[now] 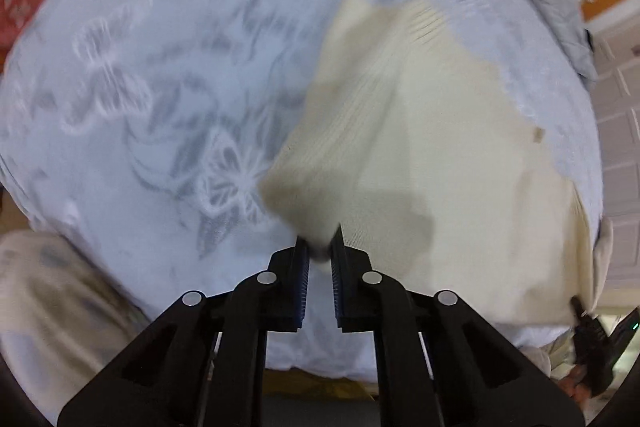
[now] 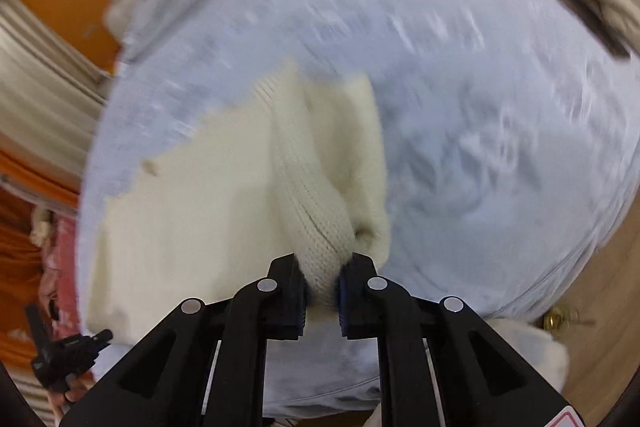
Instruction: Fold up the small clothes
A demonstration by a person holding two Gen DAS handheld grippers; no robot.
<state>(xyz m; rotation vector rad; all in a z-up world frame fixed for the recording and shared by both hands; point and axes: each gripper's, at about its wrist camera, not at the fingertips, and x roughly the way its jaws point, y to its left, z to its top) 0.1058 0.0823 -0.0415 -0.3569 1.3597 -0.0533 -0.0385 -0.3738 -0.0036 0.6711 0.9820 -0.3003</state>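
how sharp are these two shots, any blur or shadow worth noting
Left wrist view: the butterfly-print bedsheet and cream knit garment are motion-smeared, the left tongs stay crisp, and a dark shadow falls on the knit beside them. Right wrist view: the sheet streaks too; only the knit ribbing at the right tongs reads clearly.

left tool [image 1: 320, 247]: clamped, pointing steeply down | right tool [image 2: 322, 277]: clamped, angled down

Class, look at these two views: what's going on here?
A person is folding a cream knit garment on a pale blue butterfly-print bedspread. The left gripper is shut on one bunched corner, and the right gripper is shut on a ribbed edge. The rest of the garment lies on the bedspread.
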